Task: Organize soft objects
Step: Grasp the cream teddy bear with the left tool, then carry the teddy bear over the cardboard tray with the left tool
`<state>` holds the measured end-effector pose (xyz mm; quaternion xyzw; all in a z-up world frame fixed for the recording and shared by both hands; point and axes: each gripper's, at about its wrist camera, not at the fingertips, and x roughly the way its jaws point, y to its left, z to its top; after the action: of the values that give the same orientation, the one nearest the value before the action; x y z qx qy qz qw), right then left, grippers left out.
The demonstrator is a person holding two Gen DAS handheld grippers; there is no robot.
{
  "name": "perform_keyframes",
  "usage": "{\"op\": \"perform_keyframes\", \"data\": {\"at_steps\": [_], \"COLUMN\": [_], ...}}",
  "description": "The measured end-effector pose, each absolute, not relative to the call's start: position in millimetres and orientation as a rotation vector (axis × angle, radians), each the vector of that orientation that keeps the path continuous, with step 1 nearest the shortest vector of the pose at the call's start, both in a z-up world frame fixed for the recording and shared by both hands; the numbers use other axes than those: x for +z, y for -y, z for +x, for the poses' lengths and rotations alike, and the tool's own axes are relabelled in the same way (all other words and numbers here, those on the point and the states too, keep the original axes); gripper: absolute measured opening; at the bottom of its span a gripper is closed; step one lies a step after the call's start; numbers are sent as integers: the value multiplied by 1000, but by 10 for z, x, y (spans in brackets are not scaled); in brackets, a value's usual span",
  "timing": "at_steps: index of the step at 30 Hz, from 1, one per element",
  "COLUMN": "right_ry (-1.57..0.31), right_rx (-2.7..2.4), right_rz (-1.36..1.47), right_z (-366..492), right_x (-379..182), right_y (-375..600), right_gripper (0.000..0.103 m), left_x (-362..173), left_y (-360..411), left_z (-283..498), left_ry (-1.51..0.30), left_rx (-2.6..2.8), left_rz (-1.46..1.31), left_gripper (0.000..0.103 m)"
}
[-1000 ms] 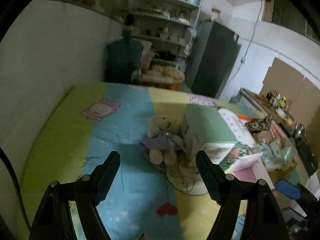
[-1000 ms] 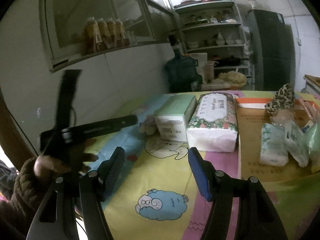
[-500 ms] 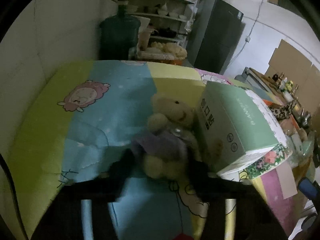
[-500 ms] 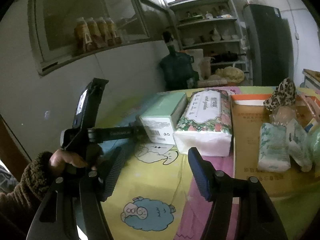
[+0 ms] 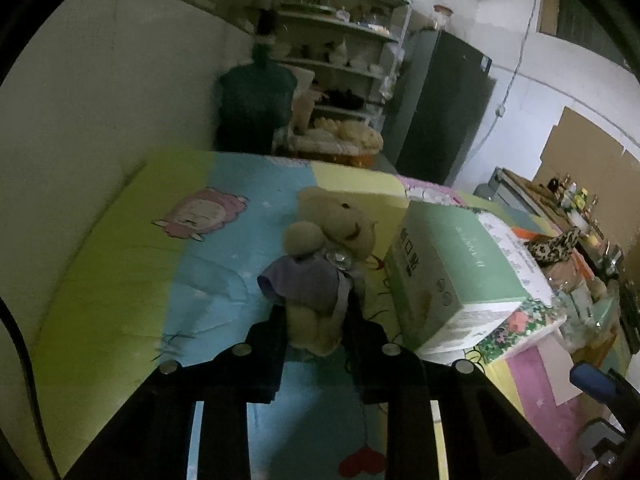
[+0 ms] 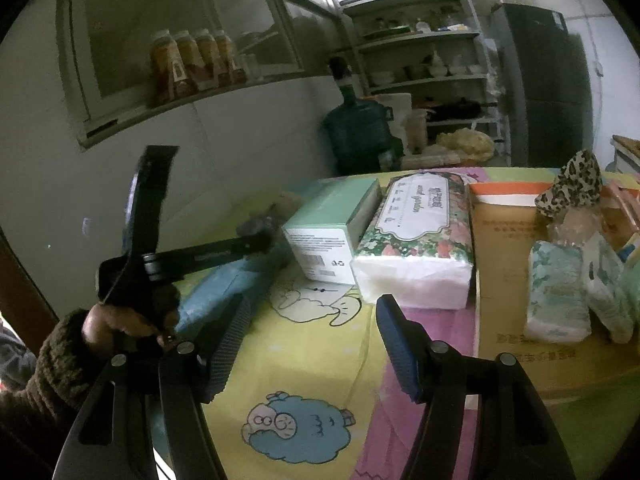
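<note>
The pick-up step is in hand: the left hand-held gripper, its jaws just drawn in, pinches the lower body of the one teddy bear on the worktop, just beside one green tissue box. Next comes a clean lift. One floral tissue pack follows, then the right hand-held gripper, spread and empty.

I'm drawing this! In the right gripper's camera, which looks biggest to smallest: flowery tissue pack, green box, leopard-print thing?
1. Flowery tissue pack
2. Green box, though it lies partly farther back
3. Leopard-print thing, clearly smallest
</note>
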<state>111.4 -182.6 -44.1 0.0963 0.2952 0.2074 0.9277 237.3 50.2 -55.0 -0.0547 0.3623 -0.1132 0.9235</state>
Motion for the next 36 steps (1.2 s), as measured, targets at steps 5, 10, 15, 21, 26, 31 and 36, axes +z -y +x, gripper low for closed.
{"op": "perform_keyframes", "data": {"at_steps": [5,10,15,21,26,31,36], "right_ry": [-598,-583,-563,-529,-510,-513,-509], "right_rx": [432,427,406,351,261,185,137], "right_rz": [189,179,176,174,182,190,203], "right_z": [1070,991,891,753,686,668,646], "right_x": [-405,-343,-274,-168,-107,-118,-115], "right_y": [1781,1751,1787,1971,2238,2525,2822], "right_gripper": [67,67,67,67,61,41,21], "left_x": [-384,-205,-95,-92,-62,-17,31], "left_y": [-598,-609,-492,-211,63,374,716], "left_z": [2102,1728,1495,1350,1336,1319,1357], "left_ry": [-687,-635,-613,-619,-621,-617,-616], "left_rx": [-234,-267,-322,-403,-459,-510,-553], "left_rz": [-134,-156,-174,-191,-180,-161,-144], "left_gripper": [27,27,27,27,27,27,27]}}
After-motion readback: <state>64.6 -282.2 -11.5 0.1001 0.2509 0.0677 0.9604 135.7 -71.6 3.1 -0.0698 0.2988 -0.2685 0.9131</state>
